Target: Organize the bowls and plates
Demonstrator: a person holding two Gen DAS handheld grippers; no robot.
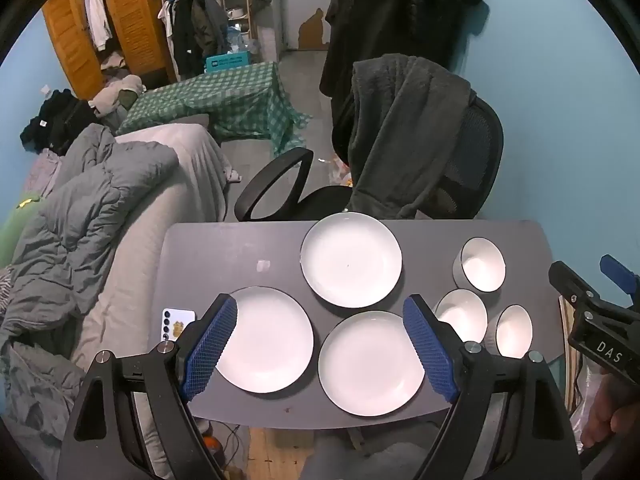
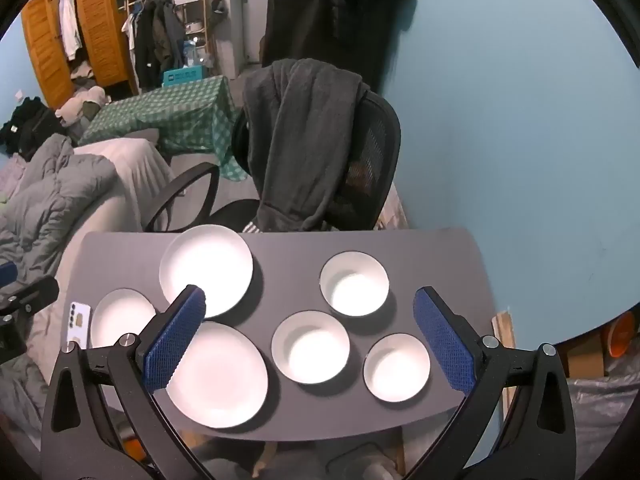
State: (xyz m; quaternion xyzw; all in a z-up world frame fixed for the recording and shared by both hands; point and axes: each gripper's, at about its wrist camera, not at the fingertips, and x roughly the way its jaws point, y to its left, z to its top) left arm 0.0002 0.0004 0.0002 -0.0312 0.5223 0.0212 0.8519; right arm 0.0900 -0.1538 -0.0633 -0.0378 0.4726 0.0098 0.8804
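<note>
White plates [image 1: 351, 260], three, lie grouped on the grey tabletop [image 1: 224, 252]; three white bowls [image 2: 310, 347] sit right of them, apart. Phone [image 1: 177, 325] left of plates. Left tongs [image 1: 320, 344] and right tongs [image 2: 308, 340] hover wide, empty.

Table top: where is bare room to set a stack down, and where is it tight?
On the table, the far left corner is bare, bordered by the far plate, the left plate and the phone. A smaller strip lies between the far plate and far bowl. Crowded: the near plate and the two near bowls.
</note>
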